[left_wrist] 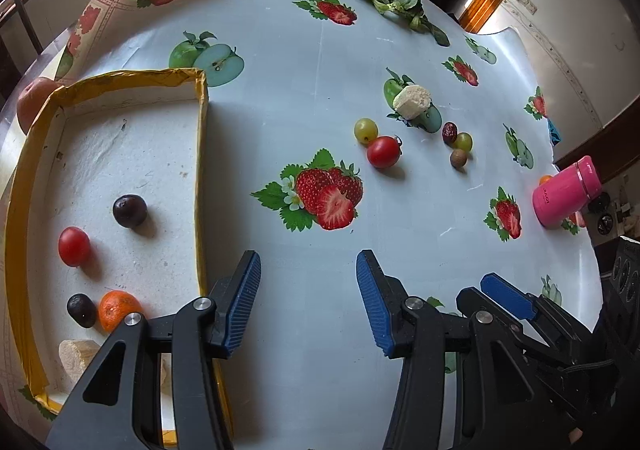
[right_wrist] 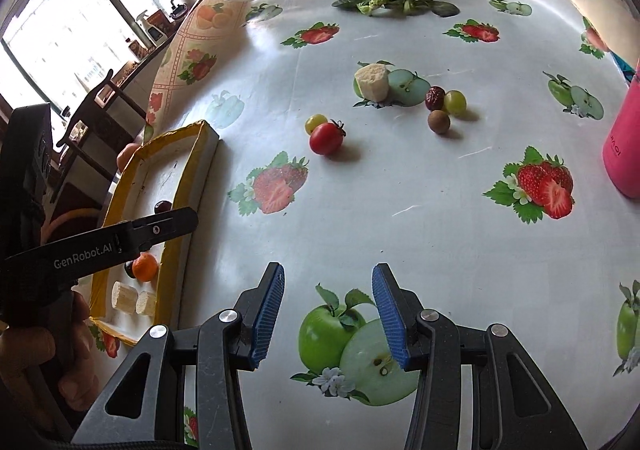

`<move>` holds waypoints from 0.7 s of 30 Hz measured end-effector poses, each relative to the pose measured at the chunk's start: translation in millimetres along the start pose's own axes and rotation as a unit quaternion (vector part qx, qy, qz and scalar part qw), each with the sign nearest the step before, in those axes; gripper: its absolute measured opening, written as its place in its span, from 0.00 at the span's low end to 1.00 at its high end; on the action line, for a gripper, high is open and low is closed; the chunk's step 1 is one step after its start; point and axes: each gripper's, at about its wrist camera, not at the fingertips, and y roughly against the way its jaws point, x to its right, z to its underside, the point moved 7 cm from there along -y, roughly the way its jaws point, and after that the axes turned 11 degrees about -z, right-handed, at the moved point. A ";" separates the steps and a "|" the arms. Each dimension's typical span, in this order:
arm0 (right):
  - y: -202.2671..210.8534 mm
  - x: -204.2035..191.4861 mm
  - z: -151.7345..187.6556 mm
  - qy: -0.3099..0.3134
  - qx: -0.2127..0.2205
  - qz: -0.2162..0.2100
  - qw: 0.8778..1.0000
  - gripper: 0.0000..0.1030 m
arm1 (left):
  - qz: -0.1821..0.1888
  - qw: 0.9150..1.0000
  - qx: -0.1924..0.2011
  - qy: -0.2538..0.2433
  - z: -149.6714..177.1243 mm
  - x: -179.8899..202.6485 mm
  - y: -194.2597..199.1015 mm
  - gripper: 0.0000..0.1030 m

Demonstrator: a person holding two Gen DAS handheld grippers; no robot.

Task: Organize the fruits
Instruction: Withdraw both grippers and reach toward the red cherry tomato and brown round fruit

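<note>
We are between picks: both tools hang above the tablecloth [left_wrist: 320,62] with nothing in them. Our left gripper [left_wrist: 308,302] has its blue fingers spread wide over bare cloth just beside the yellow-edged tray [left_wrist: 200,170], and our right gripper [right_wrist: 328,316] is likewise spread, over a printed apple. The tray already holds a red tomato [left_wrist: 73,246], a dark plum [left_wrist: 129,211], a second dark fruit [left_wrist: 81,310] touching an orange mandarin [left_wrist: 119,309], and pale chunks at its near end. What is left lies well apart from the tray, out on the cloth: a red cherry tomato [right_wrist: 326,138] touching a green grape [right_wrist: 316,123], then farther on a pale chunk [right_wrist: 374,81], a wrinkled red date [right_wrist: 435,98], another green grape [right_wrist: 455,102] and a small brown fruit [right_wrist: 439,121] clustered close together. We judge the sorting roughly half done. The next move, as we read it, is a reach forward to the cherry tomato, the nearest piece. It is round and smooth, so we would close gently across its middle and take care not to knock the grape resting against it. A pink bottle [right_wrist: 624,146] stands off to the right, clear of that path.
</note>
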 end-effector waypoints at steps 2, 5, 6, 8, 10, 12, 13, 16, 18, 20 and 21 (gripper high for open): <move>0.4 8.2 -4.4 -0.005 0.003 0.002 1.000 0.46 | 0.006 1.000 -0.004 0.001 -2.3 7.0 -3.7 0.47; 0.0 18.4 -10.6 -0.013 0.006 0.004 1.000 0.46 | 0.015 1.000 -0.011 0.004 -4.8 16.6 -9.6 0.47; -0.1 21.1 -12.4 -0.014 0.007 0.004 1.000 0.46 | 0.017 1.000 -0.013 0.003 -5.8 20.1 -11.6 0.47; -0.9 26.5 -15.9 -0.015 0.009 0.006 1.000 0.46 | 0.019 1.000 -0.014 0.000 -8.3 27.4 -16.0 0.47; -2.0 33.2 -19.7 -0.017 0.011 0.010 1.000 0.46 | 0.022 1.000 -0.014 -0.002 -13.5 35.0 -21.9 0.47; -3.4 42.4 -24.8 -0.021 0.017 0.024 0.999 0.46 | 0.024 1.000 -0.013 -0.002 -20.7 42.1 -29.3 0.47; -4.6 47.8 -28.6 -0.025 0.021 0.027 0.999 0.46 | 0.025 1.000 -0.013 -0.003 -24.1 46.0 -33.7 0.47; -10.5 63.1 -42.2 -0.036 0.026 0.034 0.998 0.46 | 0.026 0.999 -0.017 -0.007 -32.8 55.3 -47.7 0.47; -16.1 72.1 -52.2 -0.039 0.026 0.041 0.998 0.46 | 0.030 0.999 -0.025 -0.002 -36.9 58.5 -57.1 0.47; -22.2 79.8 -60.5 -0.042 0.025 0.046 0.998 0.46 | 0.038 0.999 -0.030 0.009 -41.9 59.6 -64.0 0.47; -24.3 82.7 -64.4 -0.042 0.027 0.048 0.998 0.46 | 0.039 0.999 -0.031 0.012 -44.5 60.3 -66.8 0.47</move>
